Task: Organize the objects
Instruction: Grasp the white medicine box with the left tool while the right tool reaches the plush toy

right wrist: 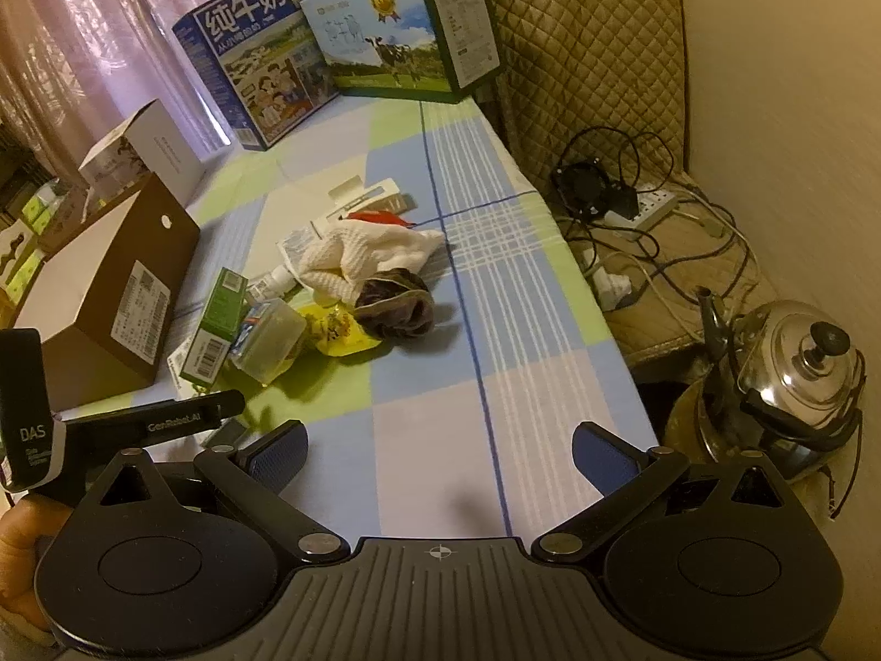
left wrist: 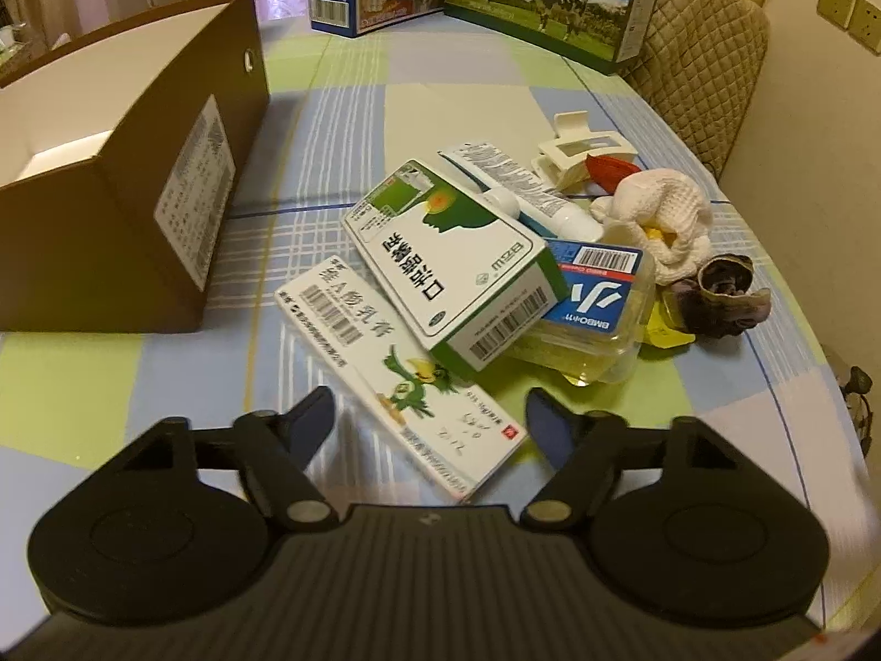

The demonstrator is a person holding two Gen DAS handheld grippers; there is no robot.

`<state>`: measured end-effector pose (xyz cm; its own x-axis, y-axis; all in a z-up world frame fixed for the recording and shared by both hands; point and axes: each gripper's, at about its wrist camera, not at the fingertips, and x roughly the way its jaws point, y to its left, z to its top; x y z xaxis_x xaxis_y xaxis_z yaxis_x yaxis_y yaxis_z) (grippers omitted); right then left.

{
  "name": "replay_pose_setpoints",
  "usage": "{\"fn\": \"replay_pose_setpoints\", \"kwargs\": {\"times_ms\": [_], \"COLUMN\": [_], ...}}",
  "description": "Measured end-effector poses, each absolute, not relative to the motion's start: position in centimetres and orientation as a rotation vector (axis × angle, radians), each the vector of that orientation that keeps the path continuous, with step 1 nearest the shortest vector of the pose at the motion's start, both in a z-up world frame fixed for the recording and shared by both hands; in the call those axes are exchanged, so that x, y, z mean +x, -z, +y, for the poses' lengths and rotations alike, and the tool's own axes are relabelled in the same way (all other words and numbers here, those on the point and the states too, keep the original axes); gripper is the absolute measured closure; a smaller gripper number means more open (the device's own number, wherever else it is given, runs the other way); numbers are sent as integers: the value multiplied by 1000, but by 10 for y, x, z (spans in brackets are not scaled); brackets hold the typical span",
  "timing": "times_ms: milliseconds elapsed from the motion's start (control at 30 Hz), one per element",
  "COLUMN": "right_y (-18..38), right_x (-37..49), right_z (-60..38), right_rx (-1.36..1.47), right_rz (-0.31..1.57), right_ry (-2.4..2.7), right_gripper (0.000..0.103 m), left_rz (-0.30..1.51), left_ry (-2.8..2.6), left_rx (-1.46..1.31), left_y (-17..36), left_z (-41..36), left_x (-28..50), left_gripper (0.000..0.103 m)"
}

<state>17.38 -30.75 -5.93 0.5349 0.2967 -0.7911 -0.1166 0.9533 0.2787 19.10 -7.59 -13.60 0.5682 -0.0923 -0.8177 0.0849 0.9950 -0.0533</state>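
The left gripper is gaping wide and empty, the long white carton lying between its fingers at lower centre; the right gripper is likewise spread, holding nothing.

Both views share table clutter.

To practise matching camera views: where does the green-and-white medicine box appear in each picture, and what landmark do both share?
Left wrist: green-and-white medicine box at centre, atop the pile.
Right wrist: left of centre, near the brown cardboard box.
Shared landmark: brown cardboard box.
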Motion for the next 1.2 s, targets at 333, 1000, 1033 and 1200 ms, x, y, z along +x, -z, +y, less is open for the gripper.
{"fn": "replay_pose_setpoints", "kwargs": {"times_ms": [333, 1000, 1033, 1200], "right_y": [69, 70, 69, 68], "right_x": [185, 196, 196, 203], "right_z": [-309, -305, -304, -295], "right_rx": [205, 187, 183, 134], "right_rz": [1004, 1001, 996, 953], "right_ry": [-252, -269, -274, -326], "right_gripper": [3, 3, 3, 11], "left_rz": [950, 1021, 1022, 1015], "left_ry": [99, 96, 98, 123], "left_rx": [-11, 95, 95, 75], "left_y": [133, 133, 134, 138], "left_z": [-36, 2, 3, 4], "left_x": [164, 190, 194, 202], "left_gripper": [64, 54, 55, 65]}}
